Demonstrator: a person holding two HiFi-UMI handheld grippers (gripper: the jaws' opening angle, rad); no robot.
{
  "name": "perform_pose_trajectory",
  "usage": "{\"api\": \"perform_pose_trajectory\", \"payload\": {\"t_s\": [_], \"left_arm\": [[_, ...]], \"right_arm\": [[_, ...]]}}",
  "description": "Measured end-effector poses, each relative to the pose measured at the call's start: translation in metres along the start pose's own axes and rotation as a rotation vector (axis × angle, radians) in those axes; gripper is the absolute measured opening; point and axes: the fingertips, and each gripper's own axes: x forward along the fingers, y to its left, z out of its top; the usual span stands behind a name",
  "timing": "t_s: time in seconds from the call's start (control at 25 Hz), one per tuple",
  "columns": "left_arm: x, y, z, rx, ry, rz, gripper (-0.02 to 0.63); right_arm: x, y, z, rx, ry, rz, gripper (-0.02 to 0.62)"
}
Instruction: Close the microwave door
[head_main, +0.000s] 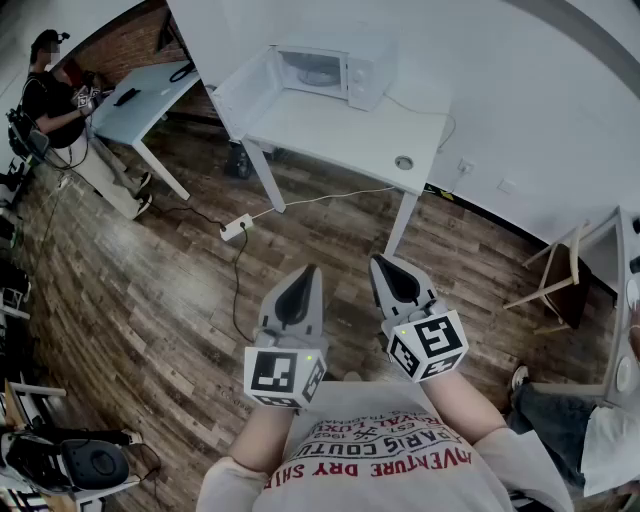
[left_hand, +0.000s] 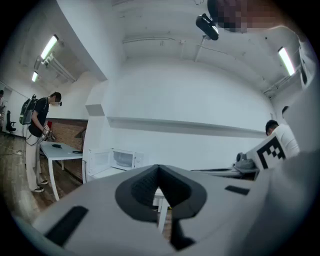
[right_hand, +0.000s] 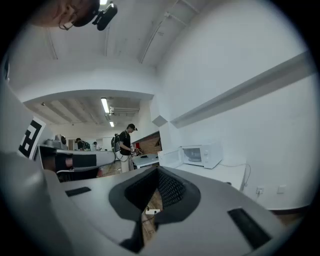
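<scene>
Ahead, white table (head_main: 340, 130), microwave door (head_main: 243, 88) open

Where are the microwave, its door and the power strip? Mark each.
microwave (head_main: 335, 72), head view, on its window.
door (head_main: 243, 92), head view, on its inner face.
power strip (head_main: 236, 228), head view, on its top.

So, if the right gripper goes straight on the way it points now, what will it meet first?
Nothing near: the right gripper, jaws together, has open air ahead. Farther on, its line probably reaches the white table, near the microwave's open door; depth is hard to judge.
</scene>
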Motion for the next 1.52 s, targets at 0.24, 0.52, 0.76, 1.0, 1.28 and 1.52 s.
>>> {"api": "perform_pose_trajectory", "payload": {"t_s": [0.24,0.52,0.76,1.0,1.28,1.52], "left_arm": [[-0.008,0.016,-0.011,-0.012,0.018,0.02,0.0],[-0.01,0.026,-0.019,-0.033,0.049,0.026,0.0],[-0.006,0.024,-0.029,-0.061,0.077,0.017,0.0],[-0.001,0.036,-0.041,-0.053,0.1,0.011,0.0],[0.048,0.093,-0.044,-0.075,0.103,0.01,0.0],[0.119,0.151,-0.039,-0.12,0.107,-0.019,0.0]], "right_arm": [[0.006,0.008,-0.011,0.022,0.02,-0.002,0.011],[0.007,0.009,-0.01,0.014,0.01,-0.037,0.011],[0.003,0.011,-0.008,-0.068,0.008,-0.042,0.011],[0.021,0.008,-0.022,-0.071,0.025,-0.045,0.011],[0.089,-0.008,-0.022,-0.046,0.03,-0.064,0.011],[0.171,-0.038,-0.005,-0.045,0.028,-0.102,0.011]]}}
